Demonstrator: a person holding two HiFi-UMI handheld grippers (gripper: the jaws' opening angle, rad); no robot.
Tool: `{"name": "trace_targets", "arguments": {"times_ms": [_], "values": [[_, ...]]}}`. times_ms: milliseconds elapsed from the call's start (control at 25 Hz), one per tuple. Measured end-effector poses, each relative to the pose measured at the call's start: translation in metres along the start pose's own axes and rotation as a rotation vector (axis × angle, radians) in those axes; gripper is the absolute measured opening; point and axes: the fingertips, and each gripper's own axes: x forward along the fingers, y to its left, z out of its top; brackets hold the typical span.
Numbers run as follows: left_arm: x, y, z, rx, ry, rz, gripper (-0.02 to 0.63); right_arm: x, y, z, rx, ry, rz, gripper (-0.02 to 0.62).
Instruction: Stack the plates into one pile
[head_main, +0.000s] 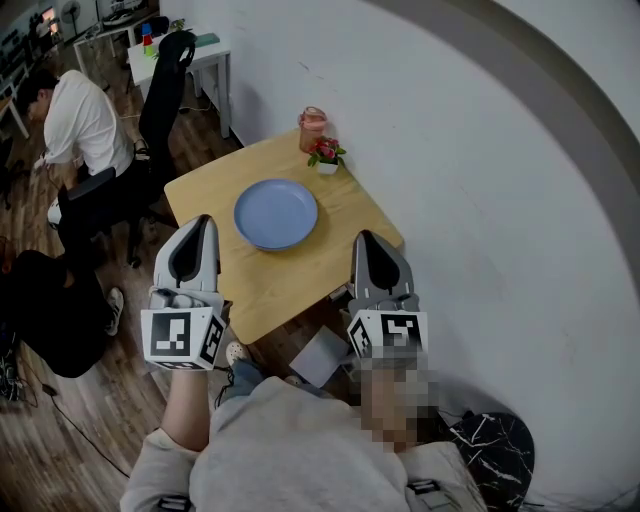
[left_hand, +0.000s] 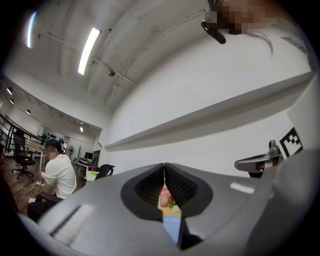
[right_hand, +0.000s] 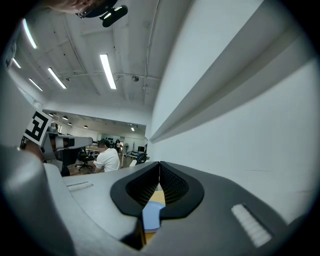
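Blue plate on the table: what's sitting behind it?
Behind the blue plate, by the table's far corner, stand a pink jar and a little pot of red flowers. Anything under the plate is covered, so more plates there cannot be seen.

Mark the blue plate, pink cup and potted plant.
blue plate (head_main: 275, 213): head view, centre of its face.
pink cup (head_main: 312, 130): head view, middle of its side.
potted plant (head_main: 327, 151): head view, its red flowers.
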Motion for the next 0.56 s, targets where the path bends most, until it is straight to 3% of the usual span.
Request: {"name": "trace_targets", "arguments": {"times_ms": [560], "values": [[-0.0061,-0.0057,0.0046,-0.025,-0.005,-0.003,0.060,-0.0078,0.0012,0.0098,0.008,-0.029,0.009,0.005]]}}
